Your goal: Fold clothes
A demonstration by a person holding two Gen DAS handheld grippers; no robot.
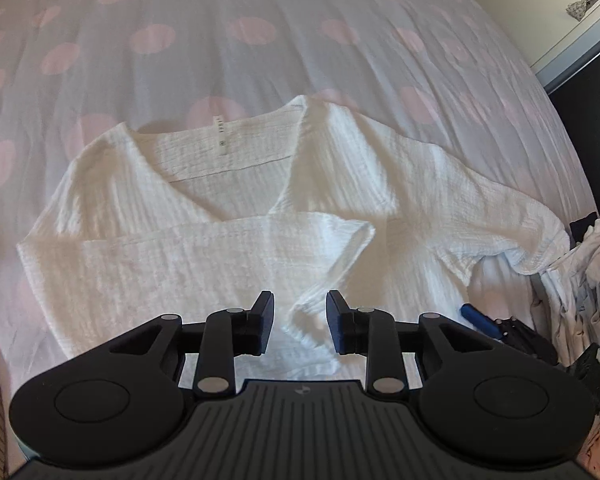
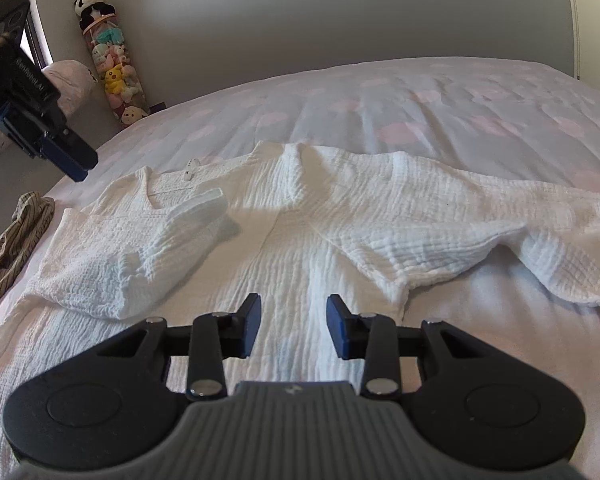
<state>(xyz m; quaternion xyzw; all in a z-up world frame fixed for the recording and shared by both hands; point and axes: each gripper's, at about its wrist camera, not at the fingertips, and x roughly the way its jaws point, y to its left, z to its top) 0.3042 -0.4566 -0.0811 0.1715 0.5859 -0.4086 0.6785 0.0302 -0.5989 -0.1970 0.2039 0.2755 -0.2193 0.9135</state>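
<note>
White crinkled shirt (image 1: 228,248) spread flat on the polka-dot bedspread (image 1: 260,20), centre of the left wrist frame. Neckline with label toward the top of frame, hem toward the bottom; body's long axis running top to bottom. One sleeve (image 1: 204,240) folded across the chest, cuff lower centre; other sleeve (image 1: 480,208) stretched to the right edge. Left gripper (image 1: 300,320) partly open, cuff between the pads, not pinched. Right gripper (image 2: 293,322) partly open over the lower shirt, holding nothing. Striped cloth (image 2: 8,240) at left edge.
</note>
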